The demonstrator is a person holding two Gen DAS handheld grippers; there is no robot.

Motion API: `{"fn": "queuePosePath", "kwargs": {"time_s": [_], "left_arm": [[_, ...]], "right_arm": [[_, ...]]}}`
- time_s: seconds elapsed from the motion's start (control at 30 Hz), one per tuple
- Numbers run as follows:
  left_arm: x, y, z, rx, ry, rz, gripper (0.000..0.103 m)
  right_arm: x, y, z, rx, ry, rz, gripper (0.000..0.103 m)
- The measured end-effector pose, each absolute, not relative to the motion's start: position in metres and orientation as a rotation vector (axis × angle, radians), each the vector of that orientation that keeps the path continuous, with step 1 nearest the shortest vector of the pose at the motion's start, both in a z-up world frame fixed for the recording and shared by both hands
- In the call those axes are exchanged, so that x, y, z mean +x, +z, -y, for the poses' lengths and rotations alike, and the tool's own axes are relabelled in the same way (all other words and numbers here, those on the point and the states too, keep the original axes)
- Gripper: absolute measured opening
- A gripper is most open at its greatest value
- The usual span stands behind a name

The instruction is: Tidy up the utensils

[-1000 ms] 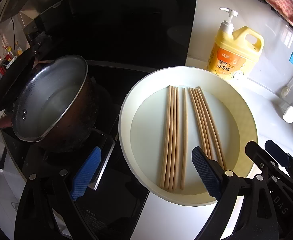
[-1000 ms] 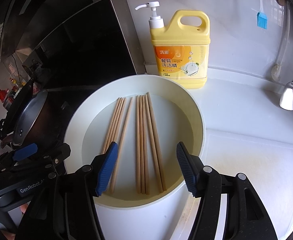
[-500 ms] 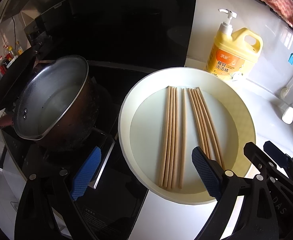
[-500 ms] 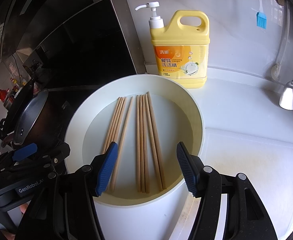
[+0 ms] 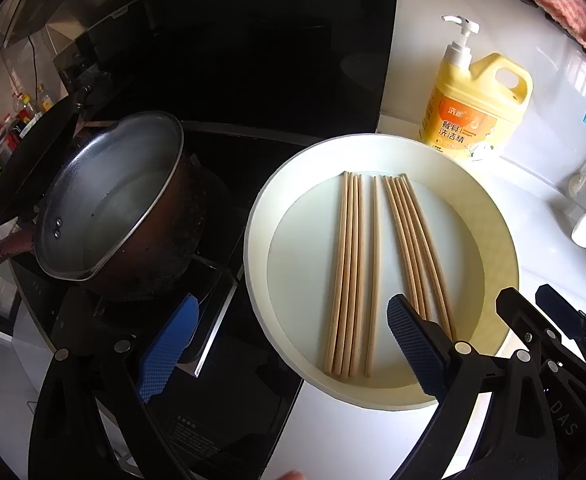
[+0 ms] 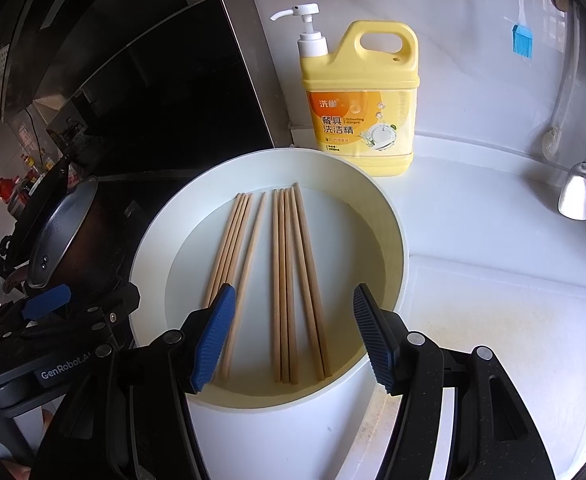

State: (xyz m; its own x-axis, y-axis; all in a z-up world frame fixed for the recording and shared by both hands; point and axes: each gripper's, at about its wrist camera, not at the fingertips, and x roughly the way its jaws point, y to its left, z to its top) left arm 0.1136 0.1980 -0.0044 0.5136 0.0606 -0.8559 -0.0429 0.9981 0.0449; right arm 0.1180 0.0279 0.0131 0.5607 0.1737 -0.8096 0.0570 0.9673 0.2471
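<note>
Several wooden chopsticks (image 5: 375, 272) lie side by side in a round white basin (image 5: 493, 216) on the counter; they also show in the right wrist view (image 6: 283, 280), inside the same basin (image 6: 393, 240). They form a left bunch, one single stick and a right bunch. My left gripper (image 5: 289, 344) is open and empty, hovering over the basin's near left rim and the stove edge. My right gripper (image 6: 293, 336) is open and empty, just above the chopsticks' near ends.
A metal pot (image 5: 109, 200) sits on the black stove left of the basin. A yellow dish-soap bottle (image 6: 359, 96) stands behind the basin. A white cutting board (image 6: 505, 340) lies to the right. A ladle (image 6: 577, 196) and blue brush (image 6: 521, 40) hang on the wall.
Both grippers have shifted only slightly; the basin sits a touch higher in the left view. The chopsticks have not moved.
</note>
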Motion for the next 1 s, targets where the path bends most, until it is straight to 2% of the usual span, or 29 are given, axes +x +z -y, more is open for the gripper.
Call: {"fn": "queuePosePath", "kwargs": {"time_s": [1.0], "left_arm": [[0.112,-0.012,-0.187,0.017,0.081,-1.055,0.097]], "right_arm": [[0.12,0.011,-0.021,0.266,0.083,-0.979,0.06]]}}
